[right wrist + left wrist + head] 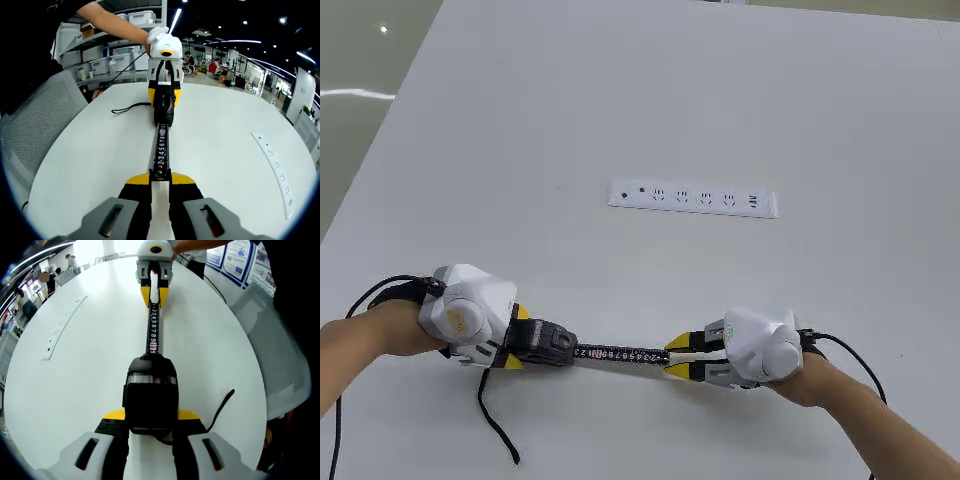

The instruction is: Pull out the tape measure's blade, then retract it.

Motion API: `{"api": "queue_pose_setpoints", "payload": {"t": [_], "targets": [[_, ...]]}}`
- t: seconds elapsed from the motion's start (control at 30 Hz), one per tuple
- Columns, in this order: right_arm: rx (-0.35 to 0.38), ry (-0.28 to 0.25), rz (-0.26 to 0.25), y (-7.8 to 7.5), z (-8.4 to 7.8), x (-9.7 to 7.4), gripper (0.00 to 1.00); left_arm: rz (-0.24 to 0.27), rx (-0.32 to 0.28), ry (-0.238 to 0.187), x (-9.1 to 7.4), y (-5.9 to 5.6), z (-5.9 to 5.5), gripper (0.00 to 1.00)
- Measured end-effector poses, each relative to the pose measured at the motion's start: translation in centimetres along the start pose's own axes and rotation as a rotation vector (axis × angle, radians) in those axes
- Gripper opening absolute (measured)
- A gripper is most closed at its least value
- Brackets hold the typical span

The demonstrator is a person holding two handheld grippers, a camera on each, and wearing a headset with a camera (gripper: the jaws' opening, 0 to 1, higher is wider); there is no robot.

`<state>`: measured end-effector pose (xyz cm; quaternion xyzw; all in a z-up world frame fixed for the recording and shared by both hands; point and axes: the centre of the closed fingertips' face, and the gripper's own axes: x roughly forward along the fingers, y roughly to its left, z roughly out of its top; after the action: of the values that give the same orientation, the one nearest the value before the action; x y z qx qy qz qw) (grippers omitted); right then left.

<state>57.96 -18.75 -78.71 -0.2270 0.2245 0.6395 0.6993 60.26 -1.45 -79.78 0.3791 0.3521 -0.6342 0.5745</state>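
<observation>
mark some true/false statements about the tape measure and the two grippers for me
1. The left gripper clamps the tape measure case. True.
2. The blade is fully retracted. False: it spans from the case to the right gripper, which pinches its end.
3. The power strip lies on the table beyond both grippers. True.
4. The blade crosses over the power strip. False: they lie well apart.

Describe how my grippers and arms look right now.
The left gripper and right gripper each have a rounded white housing, black jaws and yellow tips. Black cables trail from both: left cable, right cable. The forearms are bare, with no sleeves.
</observation>
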Motion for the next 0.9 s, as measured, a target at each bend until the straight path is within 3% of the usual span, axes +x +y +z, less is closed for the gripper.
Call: {"api": "queue_pose_setpoints", "payload": {"t": [0.9], "targets": [[0.007, 0.002, -0.008, -0.1, -0.7, -1.2, 0.1, -0.001, -0.007, 0.003, -0.2, 0.0, -0.1, 0.29]]}}
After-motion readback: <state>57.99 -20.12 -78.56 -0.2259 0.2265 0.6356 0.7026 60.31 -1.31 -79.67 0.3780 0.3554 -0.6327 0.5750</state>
